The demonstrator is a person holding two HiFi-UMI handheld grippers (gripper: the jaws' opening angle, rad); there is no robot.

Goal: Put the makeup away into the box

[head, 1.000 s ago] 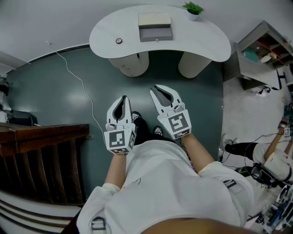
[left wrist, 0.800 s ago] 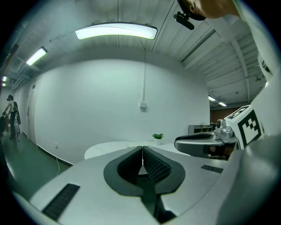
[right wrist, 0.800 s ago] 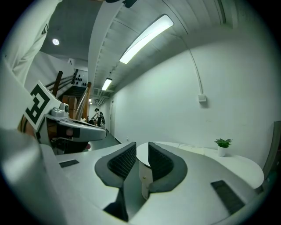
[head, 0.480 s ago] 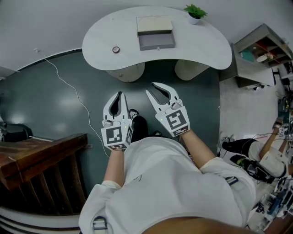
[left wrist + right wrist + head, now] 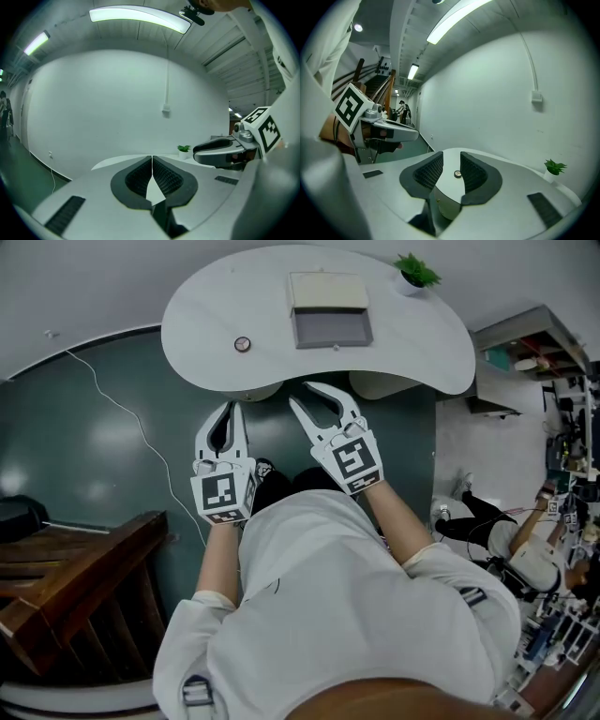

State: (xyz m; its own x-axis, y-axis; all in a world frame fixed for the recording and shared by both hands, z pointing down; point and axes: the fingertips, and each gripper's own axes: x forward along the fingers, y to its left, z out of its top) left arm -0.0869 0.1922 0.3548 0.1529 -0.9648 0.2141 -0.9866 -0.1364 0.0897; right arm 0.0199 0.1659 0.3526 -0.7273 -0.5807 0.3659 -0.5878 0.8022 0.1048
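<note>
a: what's different from a second ago?

b: the person has walked up to the table [image 5: 202, 329]. in the head view it sat further up the frame before; now both tongs reach close to its front edge.

a: and the tongs themselves?

b: the left tongs [image 5: 230, 409] are clenched, tips meeting with nothing between them. the right tongs [image 5: 300, 395] have just been opening and now stand partly apart, with nothing held.

a: isn't there something round in the gap, in the right gripper view?

b: that's the makeup piece [image 5: 243, 344], seen through the gap. it lies on the table, towards its left part, well ahead of the tips and untouched.

a: where's the box?

b: the box [image 5: 326, 289] sits at the middle of the table towards the back, with its drawer [image 5: 333, 329] pulled out towards the person. the makeup piece is apart from it, to the left. a plant [image 5: 416, 272] stands off to the right.

a: so for the task?

b: nothing has been put away yet. i'd judge this as the end of the approach: the right tongs opening suggests they're being readied for the pick. the next move likely needs a reach forward and down over the makeup piece.
</note>
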